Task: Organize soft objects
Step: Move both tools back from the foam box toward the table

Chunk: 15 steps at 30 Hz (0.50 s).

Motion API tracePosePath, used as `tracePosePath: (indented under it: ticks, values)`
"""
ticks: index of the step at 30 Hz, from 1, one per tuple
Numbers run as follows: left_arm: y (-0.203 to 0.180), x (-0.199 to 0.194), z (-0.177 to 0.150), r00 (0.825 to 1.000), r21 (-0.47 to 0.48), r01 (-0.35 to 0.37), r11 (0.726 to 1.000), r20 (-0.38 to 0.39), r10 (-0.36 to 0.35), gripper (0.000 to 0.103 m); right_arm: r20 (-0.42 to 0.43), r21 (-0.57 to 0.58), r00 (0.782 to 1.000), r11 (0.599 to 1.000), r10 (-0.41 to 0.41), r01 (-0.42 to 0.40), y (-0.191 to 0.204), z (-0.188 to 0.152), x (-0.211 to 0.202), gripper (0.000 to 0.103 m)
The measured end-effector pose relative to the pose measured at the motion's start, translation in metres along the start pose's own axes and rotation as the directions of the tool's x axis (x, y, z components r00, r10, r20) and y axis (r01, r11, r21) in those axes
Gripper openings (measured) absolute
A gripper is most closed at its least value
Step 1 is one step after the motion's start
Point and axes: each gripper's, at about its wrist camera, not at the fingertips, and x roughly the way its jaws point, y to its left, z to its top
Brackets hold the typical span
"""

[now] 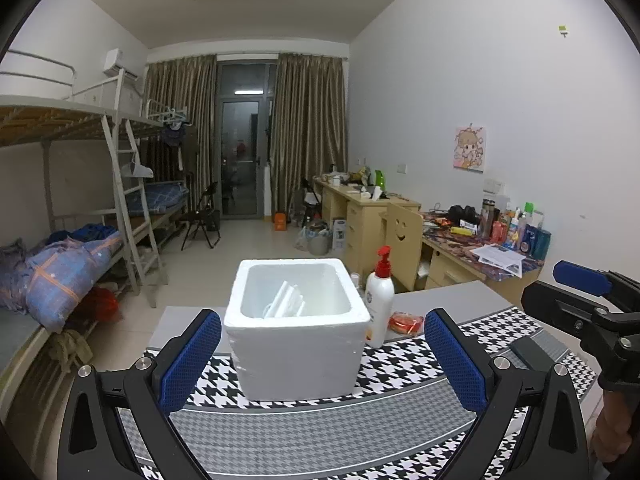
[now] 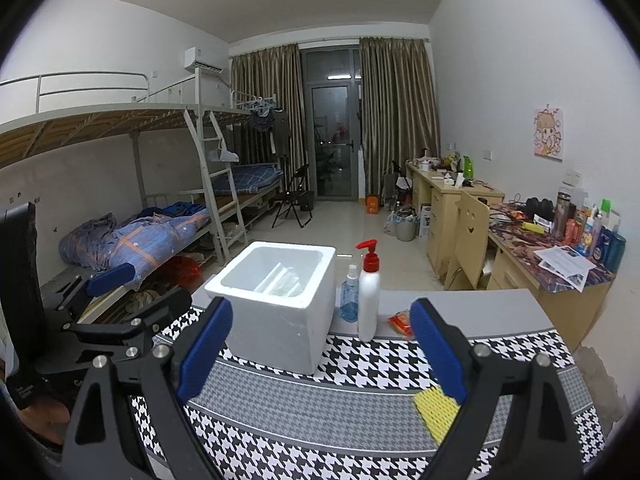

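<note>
Yellow mesh sponge [image 2: 436, 414] lies flat on the houndstooth cloth [image 2: 360, 364] at the near right of the table, partly hidden behind the right gripper's [image 2: 322, 350] right finger; nothing is touching it that I can tell. White foam box [image 1: 296, 320] stands upright on the same cloth, open at the top, with a few white foam pieces [image 1: 286, 300] leaning inside it. Just to its right stands a white pump bottle [image 2: 369, 300] with a red pump head, and between box and pump bottle, a little further back, a small blue spray bottle [image 2: 349, 294]. A red-and-orange wrapped packet [image 1: 406, 322] lies on the bare grey tabletop [image 1: 452, 300] right of the pump bottle. The left gripper [image 1: 322, 360] hovers above the cloth facing the box, its jaws spread wide and holding nothing. The right gripper's jaws are likewise wide apart and empty, above the cloth.
</note>
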Motion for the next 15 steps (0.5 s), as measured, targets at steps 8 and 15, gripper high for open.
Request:
tracePosePath:
  ticks: [8, 15]
  values:
    - [-0.015, -0.007, -0.004, 0.999, 0.012, 0.038, 0.999, 0.01, -0.038, 0.102, -0.004, 0.004, 0.999, 0.999, -0.032, 0.032, -0.006, -0.006, -0.008, 0.093]
    - [-0.026, -0.006, -0.007, 0.998, 0.018, 0.07, 0.997, 0.004, -0.07, 0.102, -0.009, 0.008, 0.998, 0.998, -0.062, 0.062, -0.015, -0.011, -0.013, 0.093]
